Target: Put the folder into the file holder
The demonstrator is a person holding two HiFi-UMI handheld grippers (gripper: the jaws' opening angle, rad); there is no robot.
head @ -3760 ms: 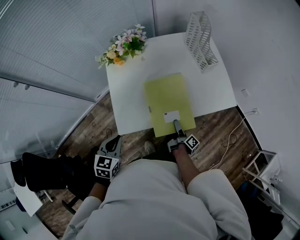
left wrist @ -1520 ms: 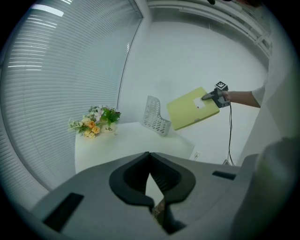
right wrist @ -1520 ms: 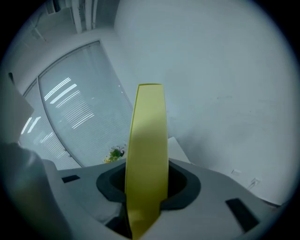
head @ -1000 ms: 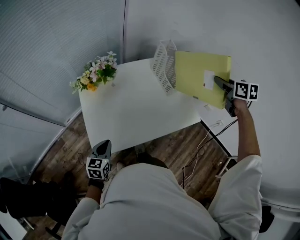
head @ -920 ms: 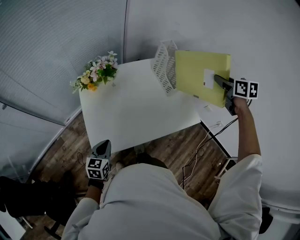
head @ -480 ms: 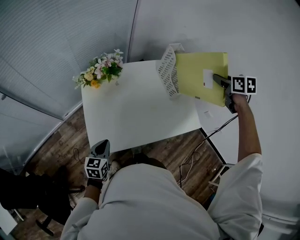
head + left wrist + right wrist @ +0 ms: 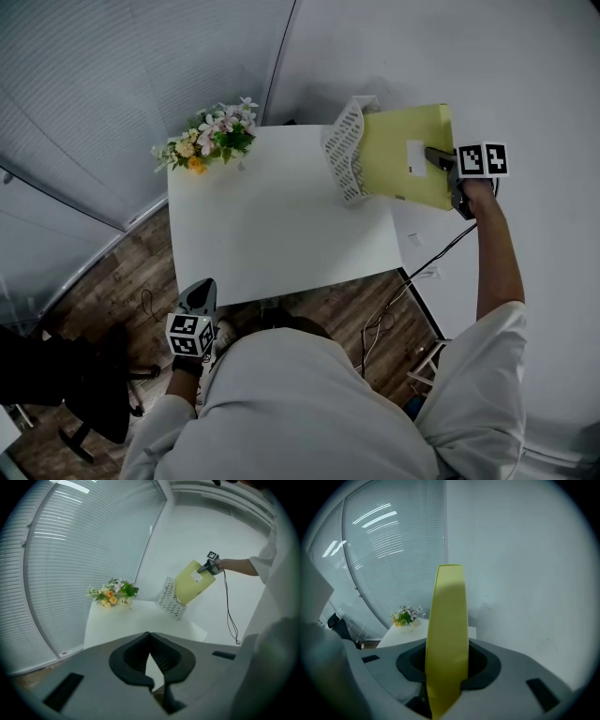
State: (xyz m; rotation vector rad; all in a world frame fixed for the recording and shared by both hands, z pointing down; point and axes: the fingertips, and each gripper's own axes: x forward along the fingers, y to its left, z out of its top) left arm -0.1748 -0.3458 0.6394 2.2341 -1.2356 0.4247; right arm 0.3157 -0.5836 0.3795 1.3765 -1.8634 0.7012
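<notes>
The folder is off the table now. A few seconds back it lay flat with its near edge over the table's front; now it stands on edge in the air at the far right corner, pinched by its outer edge in the right gripper. The right gripper view shows the yellow sheet running straight up between the jaws, both pads pressed onto it. Over the last second it has slid in towards the white file holder, and its leading edge now meets the holder's latticed wall. From the left gripper view, the folder tilts above the holder with its lower corner dipping at the open top, though whether that corner is already inside a slot I cannot tell. The left gripper hangs low at the table's near left corner, jaws pressed together on nothing. The flowers sit well apart at the back left. Carrying looks nearly done; what remains, I judge, is lining the edge up with a slot, lowering it and letting go.
</notes>
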